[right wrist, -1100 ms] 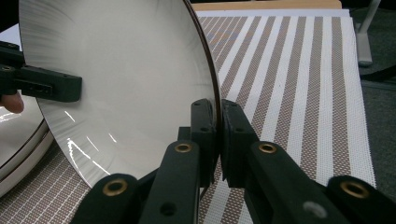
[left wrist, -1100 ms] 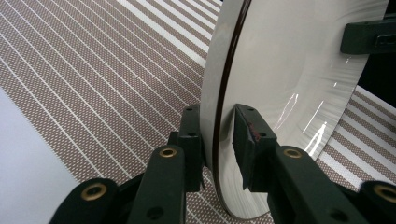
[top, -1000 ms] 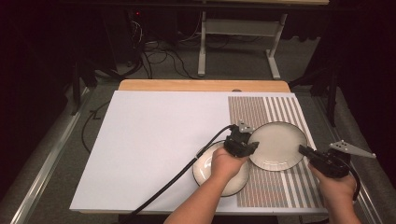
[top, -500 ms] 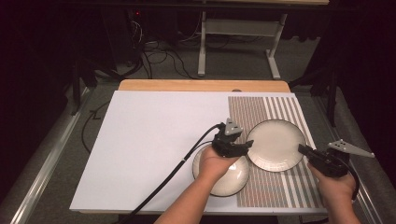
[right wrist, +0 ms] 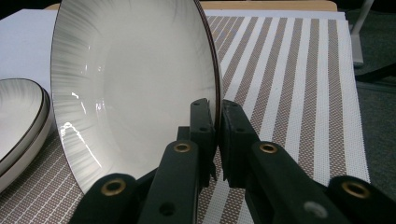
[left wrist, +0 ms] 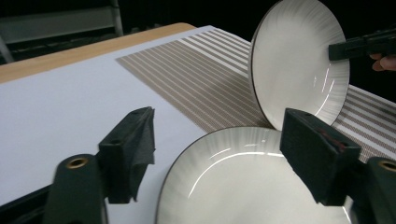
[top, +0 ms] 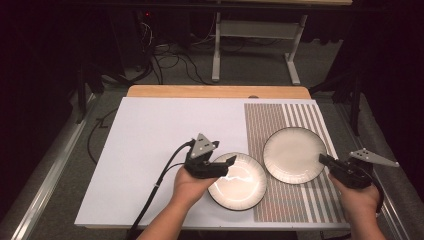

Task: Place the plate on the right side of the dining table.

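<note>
Two white plates with dark rims are on the striped placemat [top: 280,120]. The near plate [top: 237,181] [left wrist: 252,186] lies flat, half on the mat. The far plate [top: 295,154] [left wrist: 299,60] [right wrist: 135,93] is tilted up on its right side, its low edge by the near plate's rim. My right gripper [top: 326,161] [right wrist: 218,105] is shut on the far plate's right rim. At the near plate's left edge my left gripper [top: 227,166] [left wrist: 219,123] is open. Its jaws have just been opening and stand apart above that plate's rim, pressing on nothing.
A white sheet [top: 165,135] covers the table's left and middle, with a wooden edge [top: 215,91] behind it. The left gripper's black cable [top: 160,185] trails over the sheet toward the front edge. A second plate rim [right wrist: 18,121] lies at the left of the right gripper view.
My left gripper has left the far plate's left rim and moved left to the near plate's left edge, its jaws now apart. The right gripper has kept still on the far plate.
</note>
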Demonstrator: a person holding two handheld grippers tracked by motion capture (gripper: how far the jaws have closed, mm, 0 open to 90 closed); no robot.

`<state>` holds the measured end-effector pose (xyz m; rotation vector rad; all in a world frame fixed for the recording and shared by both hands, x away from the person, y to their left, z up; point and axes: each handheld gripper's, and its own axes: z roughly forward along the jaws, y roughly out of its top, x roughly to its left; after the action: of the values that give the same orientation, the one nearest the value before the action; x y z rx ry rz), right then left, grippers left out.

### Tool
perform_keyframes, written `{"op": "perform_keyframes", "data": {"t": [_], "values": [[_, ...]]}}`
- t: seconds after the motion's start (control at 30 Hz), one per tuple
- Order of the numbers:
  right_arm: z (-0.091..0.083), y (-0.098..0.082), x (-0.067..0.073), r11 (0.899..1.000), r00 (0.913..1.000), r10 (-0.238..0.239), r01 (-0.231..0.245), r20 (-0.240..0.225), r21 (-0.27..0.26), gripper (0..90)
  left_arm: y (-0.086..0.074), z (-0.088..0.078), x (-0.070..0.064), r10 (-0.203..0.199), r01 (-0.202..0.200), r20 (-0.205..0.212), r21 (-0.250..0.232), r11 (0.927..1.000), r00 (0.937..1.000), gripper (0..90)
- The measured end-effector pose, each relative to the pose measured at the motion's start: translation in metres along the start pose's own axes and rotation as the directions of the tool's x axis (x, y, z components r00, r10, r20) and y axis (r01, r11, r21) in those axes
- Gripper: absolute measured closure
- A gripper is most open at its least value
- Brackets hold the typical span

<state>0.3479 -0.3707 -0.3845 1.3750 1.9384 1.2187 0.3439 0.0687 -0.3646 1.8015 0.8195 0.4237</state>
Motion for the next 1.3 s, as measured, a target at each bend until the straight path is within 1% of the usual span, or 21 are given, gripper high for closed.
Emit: {"op": "perform_keyframes", "data": {"t": [0.03, 0.1, 0.13, 0.17, 0.23, 0.4, 0.47, 0.5, 0.57, 0.6, 0.63, 0.7, 0.77, 0.83, 0.9, 0.97, 1.07, 1.13, 1.23, 1.27, 1.3], "values": [[0.0, 0.0, 0.0, 1.0, 1.0, 0.002, -0.002, 0.002, 0.001, 86.8, -0.004, -0.013, 0.005, -0.001, 0.001, -0.022, -0.012, 0.9999, 0.9997, 24.7], [0.001, 0.001, 0.0, 1.0, 1.0, 0.006, -0.006, 0.003, 0.006, 86.7, -0.006, -0.022, 0.009, -0.004, 0.003, -0.046, -0.017, 0.9999, 0.9989, 21.3], [0.002, 0.001, 0.0, 1.0, 1.0, 0.005, -0.005, 0.004, 0.007, 86.7, -0.008, -0.031, 0.013, -0.006, 0.004, -0.07, -0.026, 0.9997, 0.9975, 19.2], [0.003, 0.002, 0.0, 1.0, 1.0, 0.003, -0.003, 0.005, 0.008, 86.6, -0.011, -0.038, 0.017, -0.01, 0.008, -0.085, -0.035, 0.9994, 0.9964, 16.1], [0.004, 0.003, 0.0, 1.0, 1.0, 0.001, -0.001, 0.008, 0.013, 86.5, -0.016, -0.05, 0.024, -0.017, 0.013, -0.101, -0.041, 0.9991, 0.9947, 15.4], [0.008, 0.005, -0.001, 1.0, 0.9999, 0.008, -0.008, 0.013, 0.027, 86.2, -0.032, -0.076, 0.04, -0.025, 0.02, -0.14, -0.039, 0.999, 0.9899, 10.4], [0.009, 0.006, -0.002, 0.999, 0.9999, 0.01, -0.011, 0.013, 0.032, 86.1, -0.04, -0.087, 0.046, -0.021, 0.014, -0.153, -0.041, 0.9991, 0.988, 8.5], [0.01, 0.006, -0.002, 0.999, 0.9998, 0.012, -0.013, 0.015, 0.035, 85.9, -0.046, -0.095, 0.052, -0.019, 0.013, -0.16, -0.039, 0.9991, 0.987, 7.8], [0.012, 0.007, -0.003, 0.999, 0.9997, 0.012, -0.013, 0.019, 0.042, 85.6, -0.053, -0.104, 0.058, -0.033, 0.025, -0.164, -0.052, 0.9983, 0.986, 6.0], [0.012, 0.007, -0.003, 0.999, 0.9995, 0.021, -0.022, 0.022, 0.046, 85.5, -0.056, -0.107, 0.061, -0.044, 0.035, -0.167, -0.06, 0.9976, 0.985, 4.8], [0.013, 0.007, -0.003, 0.999, 0.9996, 0.019, -0.02, 0.022, 0.046, 85.4, -0.06, -0.112, 0.064, -0.057, 0.046, -0.171, -0.066, 0.9967, 0.9837, 3.2], [0.016, 0.007, -0.004, 0.998, 0.9992, 0.028, -0.029, 0.027, 0.055, 84.9, -0.066, -0.118, 0.067, -0.066, 0.053, -0.179, -0.077, 0.9956, 0.9816, 0.6], [0.019, 0.007, -0.006, 0.996, 0.9985, 0.044, -0.046, 0.034, 0.07, 84.3, -0.07, -0.125, 0.07, -0.075, 0.056, -0.182, -0.104, 0.9929, 0.9805, 0.3], [0.022, 0.007, -0.007, 0.995, 0.9976, 0.054, -0.058, 0.042, 0.086, 83.7, -0.068, -0.13, 0.069, -0.083, 0.06, -0.175, -0.129, 0.9898, 0.9811, 0.3], [0.026, 0.007, -0.01, 0.992, 0.9961, 0.076, -0.08, 0.045, 0.097, 83.3, -0.066, -0.134, 0.068, -0.076, 0.05, -0.174, -0.147, 0.9879, 0.9818, 0.3], [0.03, 0.007, -0.012, 0.99, 0.9945, 0.094, -0.099, 0.047, 0.102, 83.4, -0.065, -0.136, 0.068, -0.079, 0.052, -0.163, -0.164, 0.9851, 0.9834, 0.3], [0.035, 0.01, -0.012, 0.986, 0.9919, 0.115, -0.121, 0.053, 0.112, 83.2, -0.065, -0.137, 0.067, -0.075, 0.048, -0.161, -0.165, 0.9852, 0.9842, 0.3], [0.038, 0.011, -0.013, 0.985, 0.9916, 0.115, -0.122, 0.059, 0.122, 82.7, -0.065, -0.136, 0.068, -0.077, 0.051, -0.158, -0.162, 0.9854, 0.9845, 0.3], [0.042, 0.011, -0.015, 0.981, 0.9889, 0.13, -0.139, 0.072, 0.136, 81.9, -0.064, -0.136, 0.067, -0.067, 0.042, -0.161, -0.154, 0.9872, 0.9847, 0.3], [0.044, 0.01, -0.017, 0.978, 0.9871, 0.143, -0.152, 0.072, 0.14, 81.8, -0.064, -0.136, 0.068, -0.068, 0.043, -0.158, -0.156, 0.9868, 0.9851, 0.3], [0.044, 0.01, -0.017, 0.978, 0.9869, 0.145, -0.154, 0.071, 0.142, 81.8, -0.065, -0.136, 0.068, -0.072, 0.048, -0.151, -0.158, 0.9863, 0.9859, 0.3]]}}
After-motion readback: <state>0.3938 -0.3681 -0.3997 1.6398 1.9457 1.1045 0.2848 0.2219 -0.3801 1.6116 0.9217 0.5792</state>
